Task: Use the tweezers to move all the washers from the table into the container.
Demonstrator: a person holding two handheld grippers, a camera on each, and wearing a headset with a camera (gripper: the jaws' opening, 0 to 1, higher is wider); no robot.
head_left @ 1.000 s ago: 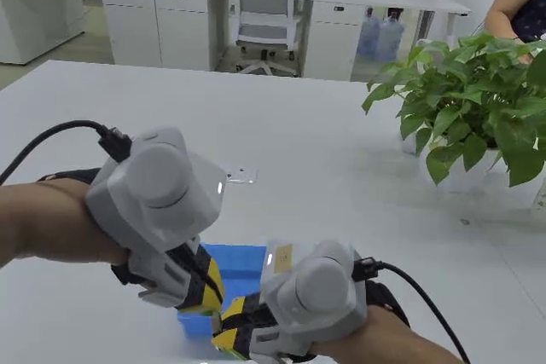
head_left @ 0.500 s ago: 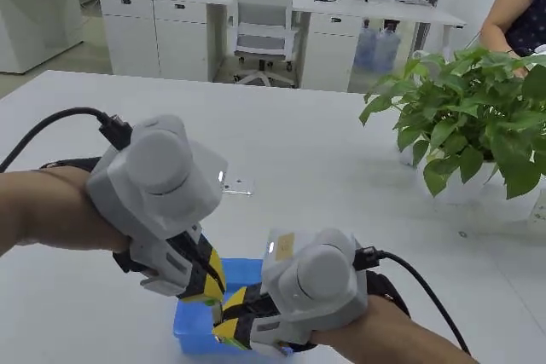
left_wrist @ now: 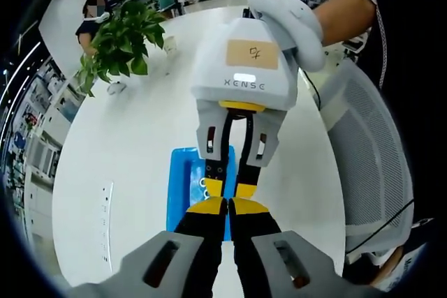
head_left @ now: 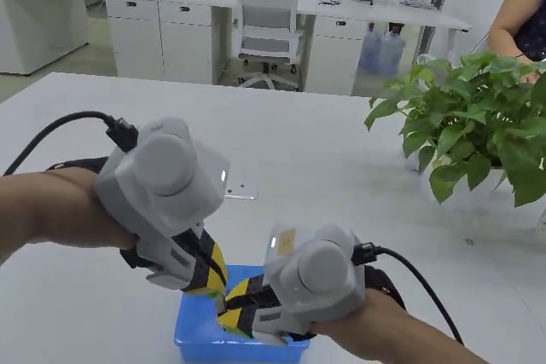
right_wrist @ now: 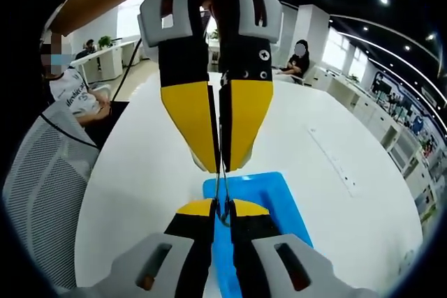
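On the white housing of the right gripper (left_wrist: 228, 188), in your left gripper view, you can read "XENSE" in grey letters; the last letter is uncertain. Just above it sits a tan sticker (left_wrist: 251, 54) with a handwritten mark, perhaps "Cx", too loose for you to read surely. In your head view that sticker is illegible.

the container (head_left: 198, 340) sits near on the table (head_left: 324, 151), under the left gripper (head_left: 216, 289) and right gripper (head_left: 229, 316) — a plant (head_left: 478, 117) stands far right, a chair (head_left: 269, 27) behind the table.

Blue container (head_left: 198, 343), slim tweezers (right_wrist: 222, 190) above
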